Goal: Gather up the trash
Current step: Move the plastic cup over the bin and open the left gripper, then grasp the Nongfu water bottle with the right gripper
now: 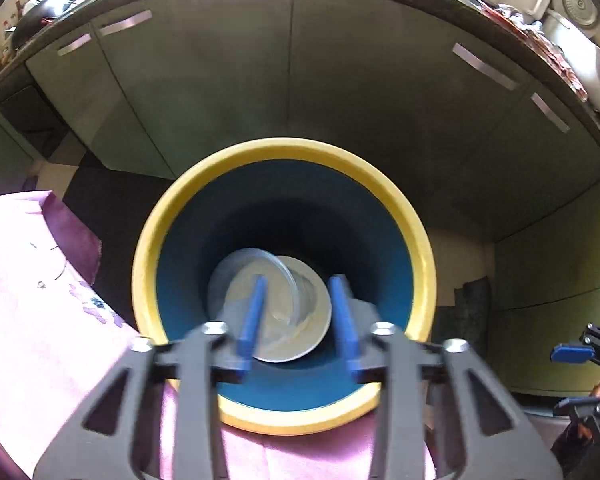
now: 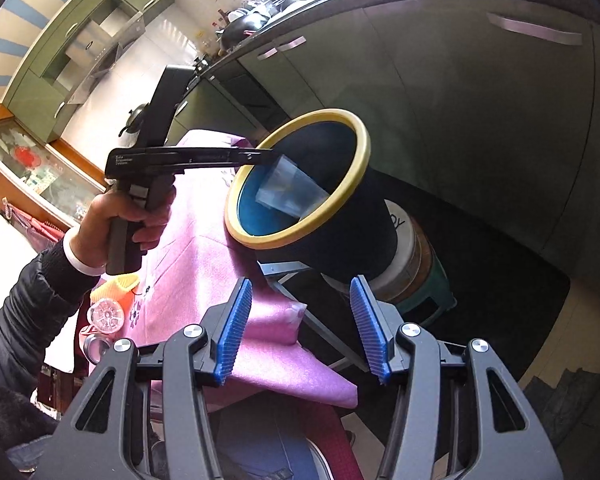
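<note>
A dark blue trash bin with a yellow rim point(image 1: 420, 248) point(image 2: 364, 152) stands beside a table draped in pink cloth point(image 1: 32, 288) point(image 2: 204, 240). A clear plastic cup point(image 1: 244, 276) point(image 2: 288, 190) is inside the bin, blurred, not touched by the fingers. My left gripper point(image 1: 300, 320) points down into the bin's mouth with its blue fingers point(image 1: 254, 320) apart and empty; in the right wrist view its tips are hidden inside the bin. My right gripper point(image 2: 300, 328) hangs open and empty in front of the bin, over the cloth's edge.
Green kitchen cabinets point(image 1: 292, 80) under a cluttered dark counter stand behind the bin. The bin rests on a stack of stools or tubs point(image 2: 416, 280). A yellow item point(image 2: 120, 286), a clear round lid point(image 2: 106, 314) and a small jar point(image 2: 96, 346) lie on the table's left part.
</note>
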Demonstrator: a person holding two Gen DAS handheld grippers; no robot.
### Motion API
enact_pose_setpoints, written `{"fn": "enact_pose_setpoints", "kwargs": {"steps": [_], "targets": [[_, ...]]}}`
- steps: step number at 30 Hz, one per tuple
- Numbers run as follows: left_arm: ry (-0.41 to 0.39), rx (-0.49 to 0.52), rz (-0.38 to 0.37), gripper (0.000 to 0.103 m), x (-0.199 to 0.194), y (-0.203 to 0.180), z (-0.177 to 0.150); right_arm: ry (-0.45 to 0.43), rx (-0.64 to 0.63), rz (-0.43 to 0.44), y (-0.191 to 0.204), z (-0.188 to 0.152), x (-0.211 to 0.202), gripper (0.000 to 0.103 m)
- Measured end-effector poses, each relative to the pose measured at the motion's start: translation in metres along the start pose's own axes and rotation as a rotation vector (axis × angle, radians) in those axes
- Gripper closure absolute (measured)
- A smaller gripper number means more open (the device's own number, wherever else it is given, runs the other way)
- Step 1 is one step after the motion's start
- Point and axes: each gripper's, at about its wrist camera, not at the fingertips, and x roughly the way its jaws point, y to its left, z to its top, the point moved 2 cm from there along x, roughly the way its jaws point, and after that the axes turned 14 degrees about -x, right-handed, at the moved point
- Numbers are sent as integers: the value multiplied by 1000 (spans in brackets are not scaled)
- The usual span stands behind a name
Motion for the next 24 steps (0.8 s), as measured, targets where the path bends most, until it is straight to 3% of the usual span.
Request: {"fn": "enact_pose_setpoints", "kwargs": {"steps": [4, 7, 11, 17, 24], "targets": [[-63, -17, -25, 63, -35, 7, -6, 5, -26, 4, 9, 4, 4, 51], [-163, -33, -47, 61, -84, 13, -19, 0, -47, 13, 18, 7, 5, 50], [-333, -89, -37, 43, -162, 36, -53, -1, -85, 35, 36, 11, 10, 50], [-525, -242, 9, 27, -256, 86, -140, -6, -167, 78, 77, 16, 19, 48], [-683, -440, 186, 15, -323, 139, -264, 8, -334, 149, 158, 24, 40, 43]]}}
